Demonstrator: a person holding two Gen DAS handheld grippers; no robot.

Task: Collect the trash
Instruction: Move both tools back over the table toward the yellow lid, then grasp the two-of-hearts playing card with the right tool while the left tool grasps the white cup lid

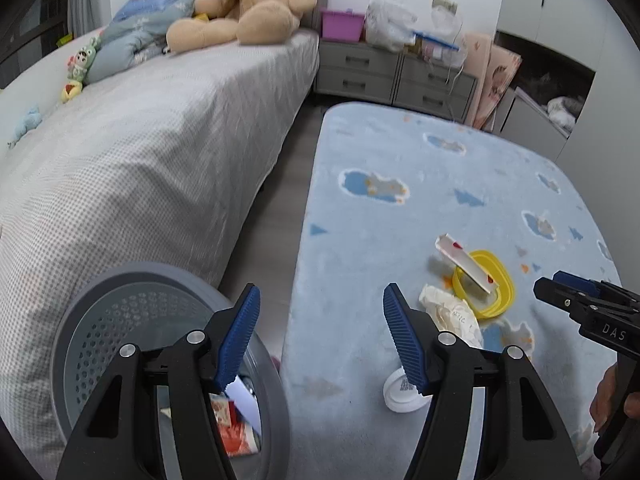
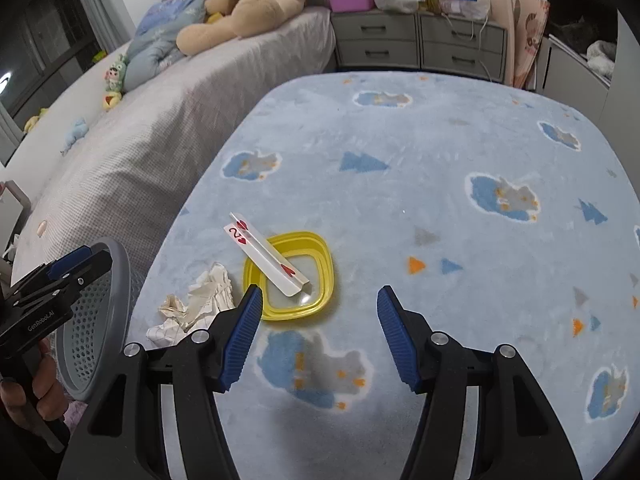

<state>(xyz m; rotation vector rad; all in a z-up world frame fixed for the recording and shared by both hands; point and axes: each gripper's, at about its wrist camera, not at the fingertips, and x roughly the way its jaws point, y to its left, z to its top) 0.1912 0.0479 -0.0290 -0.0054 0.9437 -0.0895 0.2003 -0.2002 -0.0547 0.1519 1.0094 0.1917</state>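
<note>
Left wrist view: I read the left gripper [image 1: 320, 334] as open and empty. Crumpled paper [image 1: 450, 314] lies just right of its right finger; the white cap [image 1: 402, 394] sits near, under that finger.

Right wrist view: I read the right gripper [image 2: 318, 336] as spread, nothing between. The folded card [image 2: 266, 258] runs far-left to near-right across the yellow lid [image 2: 316, 248], just ahead of the left finger; I judge this hand nearer to it.
</note>
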